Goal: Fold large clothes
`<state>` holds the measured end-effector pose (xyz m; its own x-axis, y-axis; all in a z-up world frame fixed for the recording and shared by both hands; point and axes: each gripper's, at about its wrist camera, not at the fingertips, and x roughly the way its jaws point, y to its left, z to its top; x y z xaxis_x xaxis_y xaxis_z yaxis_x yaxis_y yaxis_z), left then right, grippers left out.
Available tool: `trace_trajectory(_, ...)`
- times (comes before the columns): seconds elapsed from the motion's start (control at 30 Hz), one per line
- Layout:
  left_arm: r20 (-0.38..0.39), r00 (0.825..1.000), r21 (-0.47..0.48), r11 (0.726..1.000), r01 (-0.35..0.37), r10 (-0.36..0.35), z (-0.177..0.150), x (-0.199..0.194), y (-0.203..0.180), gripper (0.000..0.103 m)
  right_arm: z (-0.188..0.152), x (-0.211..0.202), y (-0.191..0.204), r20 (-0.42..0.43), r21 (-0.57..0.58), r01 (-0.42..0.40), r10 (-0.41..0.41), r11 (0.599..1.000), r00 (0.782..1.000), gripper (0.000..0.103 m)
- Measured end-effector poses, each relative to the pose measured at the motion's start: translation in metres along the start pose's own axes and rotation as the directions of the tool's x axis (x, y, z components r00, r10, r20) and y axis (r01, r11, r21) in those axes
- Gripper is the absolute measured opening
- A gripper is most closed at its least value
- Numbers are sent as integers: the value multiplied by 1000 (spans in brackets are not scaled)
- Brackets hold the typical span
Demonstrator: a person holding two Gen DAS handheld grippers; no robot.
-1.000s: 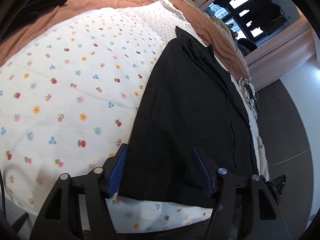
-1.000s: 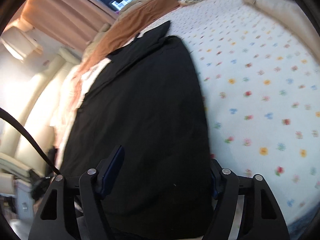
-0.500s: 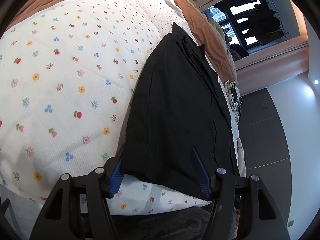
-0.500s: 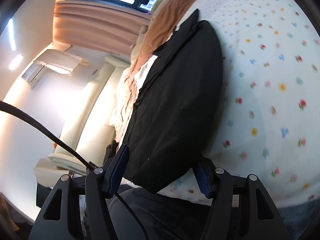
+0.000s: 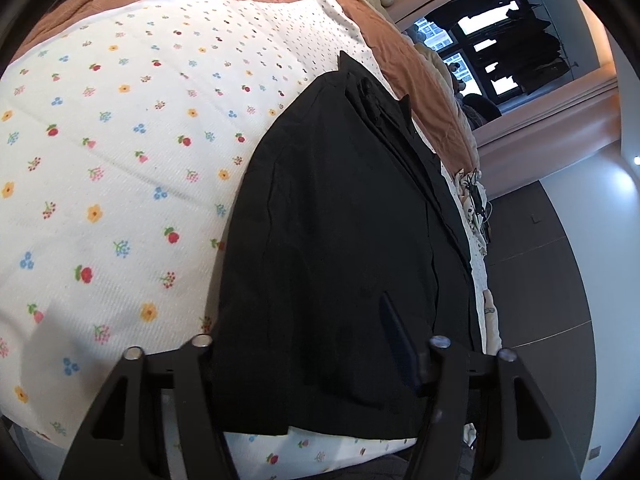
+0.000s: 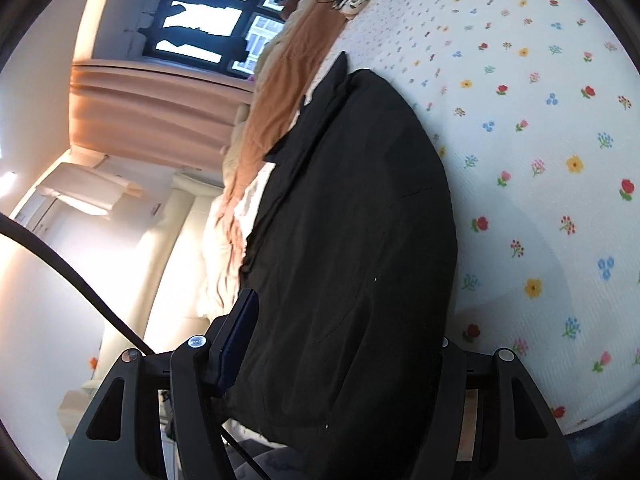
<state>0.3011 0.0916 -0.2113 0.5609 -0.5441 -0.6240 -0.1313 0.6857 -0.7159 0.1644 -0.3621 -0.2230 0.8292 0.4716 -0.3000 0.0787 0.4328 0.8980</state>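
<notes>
Your black garment lies folded lengthwise on the bed; left gripper and right gripper jaws, just closing, straddle its near hem; whether they pinch yet, I cannot tell; cross-fold remains.

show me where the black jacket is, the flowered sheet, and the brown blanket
black jacket [image 5: 340,240], left wrist view, on the middle of its folded body.
flowered sheet [image 5: 120,168], left wrist view, on a bare stretch.
brown blanket [image 6: 280,92], right wrist view, on its long fold.

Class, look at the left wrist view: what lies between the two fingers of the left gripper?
In the left wrist view, the near hem of the black jacket fills the gap of the left gripper, whose jaws have just been closing. The jacket lies on the floral sheet.
</notes>
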Motion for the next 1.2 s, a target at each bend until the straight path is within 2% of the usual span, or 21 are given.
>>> trace_trajectory(0.03, 0, 1000, -4, 1000, -6, 6, 0, 0, 0, 36, -3, -8, 3, 9, -2, 2, -2, 1000, 1000, 30)
trace_trajectory(0.07, 4, 1000, -10, 1000, -14, 14, -1, -2, 2, 29, -8, -21, 5, 18, 1, -5, 5, 1000, 1000, 23)
trace_trajectory(0.1, 18, 1000, -16, 1000, -20, 20, -1, -5, 3, 15, -10, -29, 6, 32, 10, -15, 15, 1000, 999, 12)
trace_trajectory(0.13, 30, 999, -20, 1000, -17, 17, -2, -9, 4, 10, -14, -40, 8, 45, 14, -23, 22, 1000, 999, 6)
trace_trajectory(0.23, 80, 996, -33, 999, 31, -29, -2, -24, 2, 7, -21, -54, 16, 73, 22, -30, 28, 999, 997, 1)
trace_trajectory(0.5, 193, 978, 5, 997, 81, -81, 5, -73, -31, 5, -31, -84, 60, 124, -48, -53, 59, 997, 990, 0)
trace_trajectory(0.67, 238, 964, 13, 992, 123, -123, 2, -112, -39, 5, -41, -106, 68, 138, -77, -69, 79, 995, 987, 0)
trace_trajectory(0.97, 268, 948, 48, 985, 163, -170, -30, -158, -51, 4, -66, -145, 66, 152, -101, -92, 107, 991, 983, 0)
trace_trajectory(1.2, 300, 929, 63, 976, 208, -217, -61, -201, -55, 4, -82, -175, 67, 161, -104, -135, 150, 985, 975, 0)
